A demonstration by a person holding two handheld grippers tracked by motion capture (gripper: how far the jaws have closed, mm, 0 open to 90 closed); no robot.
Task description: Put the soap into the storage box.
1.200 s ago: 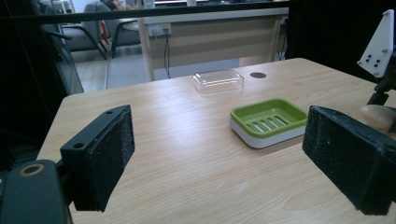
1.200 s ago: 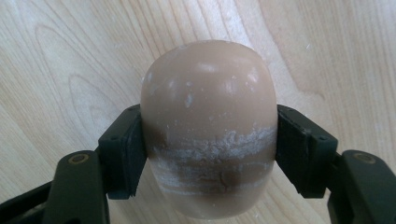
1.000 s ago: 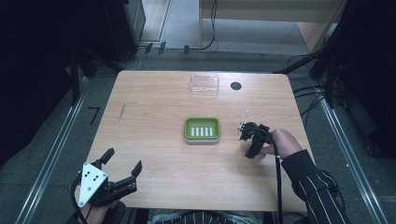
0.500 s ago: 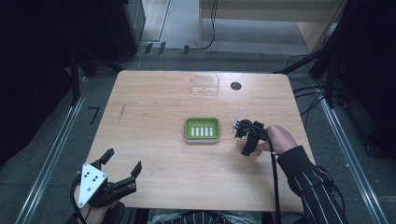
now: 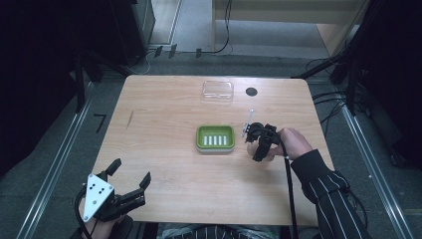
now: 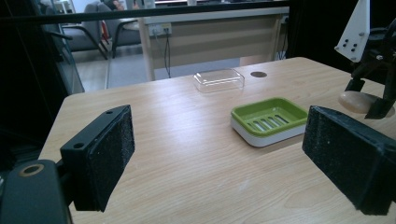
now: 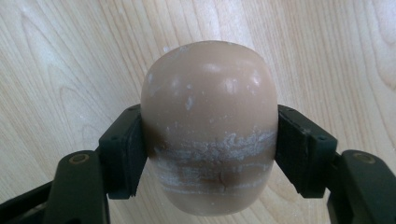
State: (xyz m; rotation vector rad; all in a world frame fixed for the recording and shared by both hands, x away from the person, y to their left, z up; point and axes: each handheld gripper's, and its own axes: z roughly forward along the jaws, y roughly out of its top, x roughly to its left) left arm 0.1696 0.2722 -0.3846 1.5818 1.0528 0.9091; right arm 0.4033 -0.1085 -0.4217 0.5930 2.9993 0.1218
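I have the right gripper [image 7: 208,154] clamped on a tan bar of soap [image 7: 208,126], its pads pressing both sides of the bar. In the high view that gripper [image 5: 260,142] sits just right of the green soap dish [image 5: 215,138], which lies near the middle of the wooden table [image 5: 164,109]. My left gripper [image 5: 130,174] rests at the near left corner with its jaws spread wide and nothing between them. A clear plastic lid [image 5: 218,90] lies at the far side, beyond the dish.
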